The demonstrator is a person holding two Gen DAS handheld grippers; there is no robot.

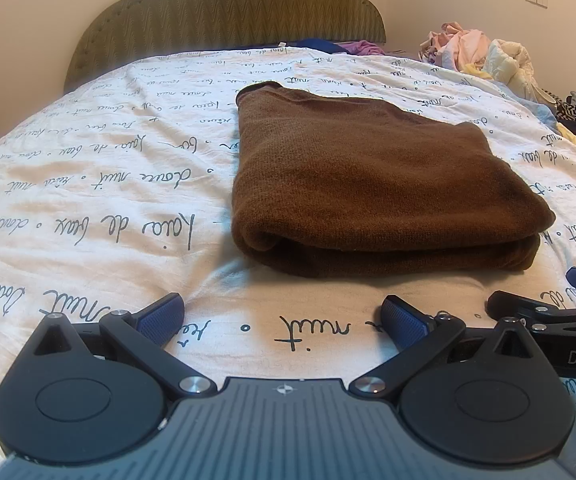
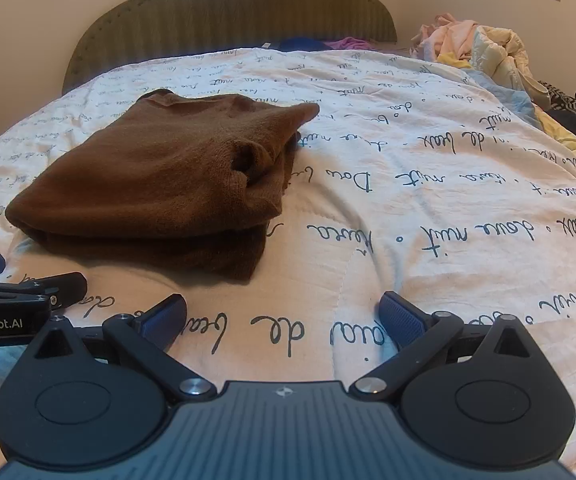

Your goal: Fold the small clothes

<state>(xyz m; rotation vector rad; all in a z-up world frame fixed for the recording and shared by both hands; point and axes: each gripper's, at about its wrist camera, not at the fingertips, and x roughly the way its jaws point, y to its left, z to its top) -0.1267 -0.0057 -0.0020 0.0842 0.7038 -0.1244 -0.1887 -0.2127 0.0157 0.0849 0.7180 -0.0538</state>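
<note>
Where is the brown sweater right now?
The brown sweater lies folded on the white bedspread with writing, just ahead of both open claws. It sits right of centre in the left wrist view and left of centre in the right wrist view.

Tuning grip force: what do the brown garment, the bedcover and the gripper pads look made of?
Brown garment: looks like soft knit, wool or acrylic; fine matte fuzzy texture, thick rounded fold.
Bedcover: looks like thin quilted cotton; matte, wrinkled, stitched seams, printed script.
Left gripper and right gripper pads: blue, probably rubber or textured plastic; fine dotted grip pattern. Arms are black matte plastic, by the look.
</note>
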